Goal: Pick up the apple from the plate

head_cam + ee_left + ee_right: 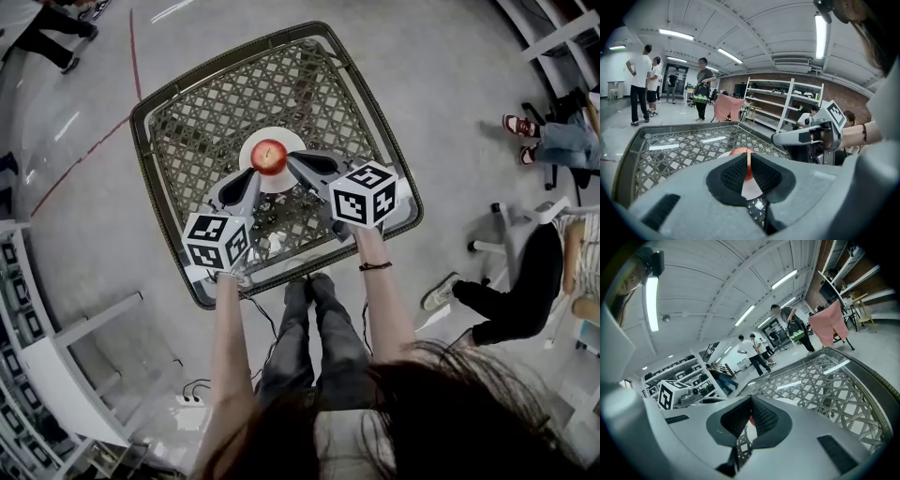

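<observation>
Flanking the apple (269,157) on its plate (281,139), left gripper (249,180) and right gripper (294,163) both have jaws closed and empty.

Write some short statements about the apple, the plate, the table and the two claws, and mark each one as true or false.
1. The apple lies on the white plate. True.
2. The left claw holds the apple. False: its jaws are shut on nothing, and the apple lies on the plate ahead of it.
3. The plate stands on a solid wooden table. False: the table has an open lattice top.
4. The right claw is shut. True.
5. The apple is green. False: it is red.
</observation>
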The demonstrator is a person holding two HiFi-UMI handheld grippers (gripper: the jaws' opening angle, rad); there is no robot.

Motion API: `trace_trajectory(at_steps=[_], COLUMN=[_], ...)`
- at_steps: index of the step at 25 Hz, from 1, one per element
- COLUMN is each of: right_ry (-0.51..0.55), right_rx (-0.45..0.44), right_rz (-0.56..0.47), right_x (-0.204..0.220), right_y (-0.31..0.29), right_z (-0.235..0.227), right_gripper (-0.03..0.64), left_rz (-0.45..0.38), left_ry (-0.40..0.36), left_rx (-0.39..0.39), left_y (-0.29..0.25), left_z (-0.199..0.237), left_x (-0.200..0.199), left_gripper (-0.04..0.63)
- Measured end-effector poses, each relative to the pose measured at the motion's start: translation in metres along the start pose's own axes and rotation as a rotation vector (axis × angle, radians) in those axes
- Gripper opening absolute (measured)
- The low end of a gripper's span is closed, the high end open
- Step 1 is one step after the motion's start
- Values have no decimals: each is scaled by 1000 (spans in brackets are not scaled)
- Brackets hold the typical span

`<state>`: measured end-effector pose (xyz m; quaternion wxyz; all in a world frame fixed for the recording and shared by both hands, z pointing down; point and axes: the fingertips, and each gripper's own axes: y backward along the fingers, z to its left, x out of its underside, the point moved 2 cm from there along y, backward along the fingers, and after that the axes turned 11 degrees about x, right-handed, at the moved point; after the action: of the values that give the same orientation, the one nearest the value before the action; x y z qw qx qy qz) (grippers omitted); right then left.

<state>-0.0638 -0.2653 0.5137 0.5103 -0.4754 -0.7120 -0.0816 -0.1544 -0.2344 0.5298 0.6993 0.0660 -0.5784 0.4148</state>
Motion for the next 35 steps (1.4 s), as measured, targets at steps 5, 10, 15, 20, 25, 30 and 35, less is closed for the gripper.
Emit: trace_trajectory(at_steps=[5, 10, 15, 20, 25, 30, 35], right_ry=[-7, -12, -10, -21, -29, -27, -25], right_rx=[6, 13, 16, 25, 31, 30, 32], right_rz=[-3, -6, -7, 0, -1, -5, -4], right_x=[4, 8, 10, 17, 19, 21, 23], right_y=[-1, -2, -4, -2, -3, -4, -6], right_z=[-5, -10, -16, -21, -26, -28, -30], right_gripper=[9, 9, 9, 9, 9, 9, 9], left_rz=[9, 14, 29, 30, 34, 50, 61], left_ry=[-9, -11, -40, -46, -57, -96, -142], left_rx=[-7, -18, -15, -19, -12, 3, 22], left_y=[-3, -6, -16, -21, -27, -32, -38], left_z=[3, 7, 11, 14, 15, 16, 17], left_x=[5, 11, 15, 19, 19, 22, 23], left_gripper=[14, 110, 173, 222, 240, 284, 328])
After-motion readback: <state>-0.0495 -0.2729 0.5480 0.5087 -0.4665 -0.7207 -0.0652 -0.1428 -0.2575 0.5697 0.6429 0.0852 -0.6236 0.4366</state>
